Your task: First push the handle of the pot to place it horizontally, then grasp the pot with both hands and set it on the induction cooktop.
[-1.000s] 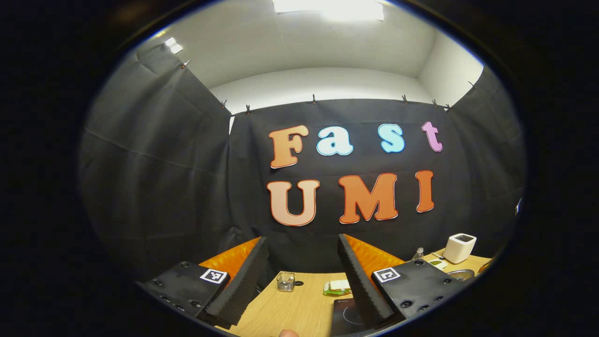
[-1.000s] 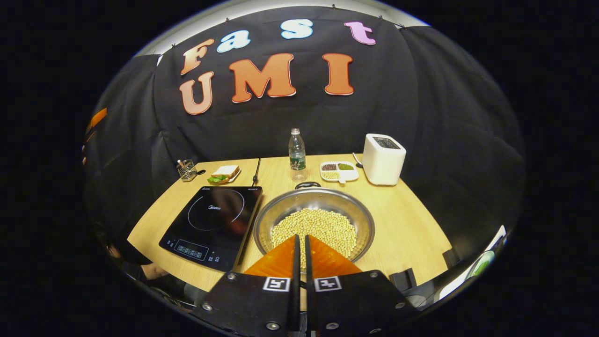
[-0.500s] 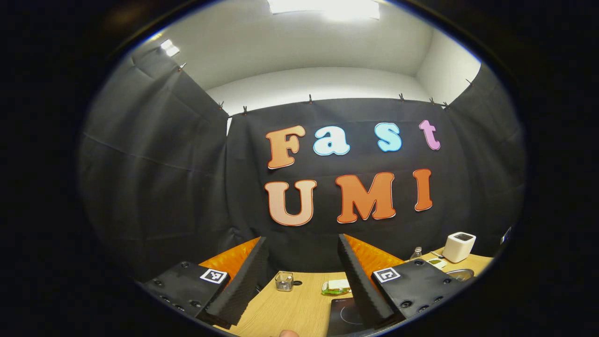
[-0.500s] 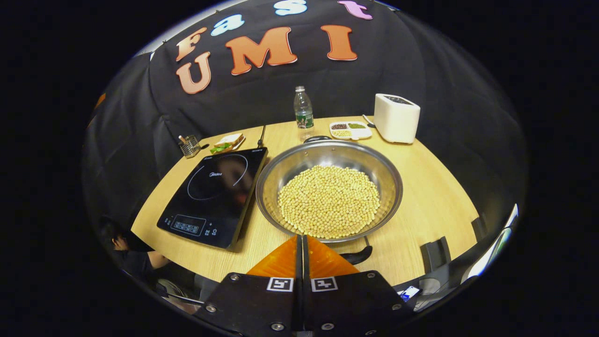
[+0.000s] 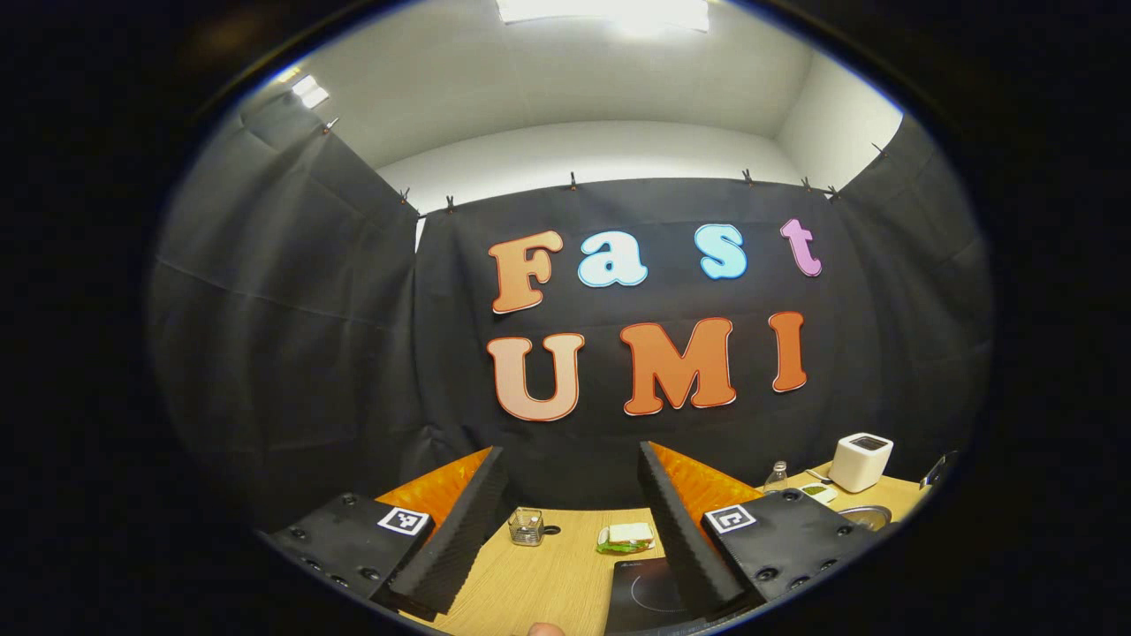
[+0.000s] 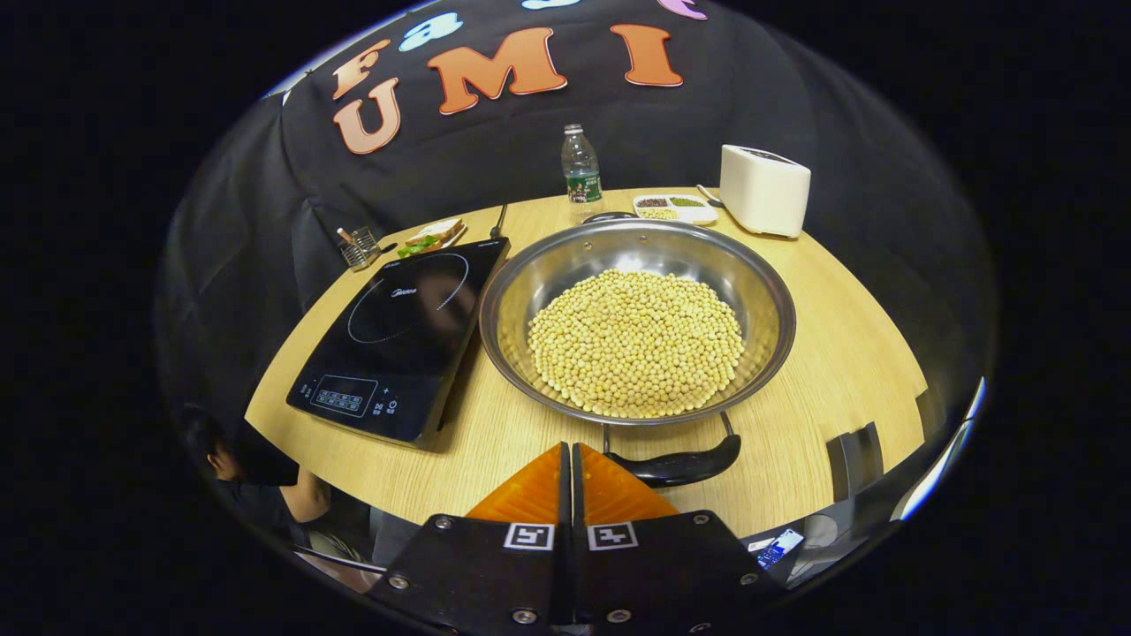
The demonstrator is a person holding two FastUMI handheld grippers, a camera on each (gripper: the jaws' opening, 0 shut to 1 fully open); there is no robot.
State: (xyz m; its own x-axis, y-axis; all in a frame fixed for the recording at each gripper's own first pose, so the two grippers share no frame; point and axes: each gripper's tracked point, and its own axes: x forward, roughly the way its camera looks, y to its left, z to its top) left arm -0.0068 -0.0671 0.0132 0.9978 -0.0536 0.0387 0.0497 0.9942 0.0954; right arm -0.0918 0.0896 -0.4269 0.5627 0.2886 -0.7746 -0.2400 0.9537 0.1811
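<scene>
Counter [image 6: 822, 353] first: its wood top carries everything I have to work with, and nothing on it sits where the task wants it yet. My judgement is that I am at the very start, with the handle push not made and the two-handed lift untouched.

Next in size is the pot [image 6: 636, 322], a wide steel pan heaped with pale beans, standing on the counter just right of the induction cooktop [image 6: 402, 336] and apart from its glass. The cooktop's ring is bare, so the placing is all to come.

My right gripper [image 6: 567, 481] hangs above the near edge with its fingers clenched together on nothing, which suits a push, not a grasp. My left gripper [image 5: 570, 521] is held high and level, facing the booth wall, fingers spread wide and empty, well away from the pot.

Smallest is the near handle [image 6: 680, 465], a dark loop at the pot's front rim, just beside my closed right fingers and lying skewed toward the right. Whether I touch it, I cannot tell. It needs nudging level before both hands close on the pot.
</scene>
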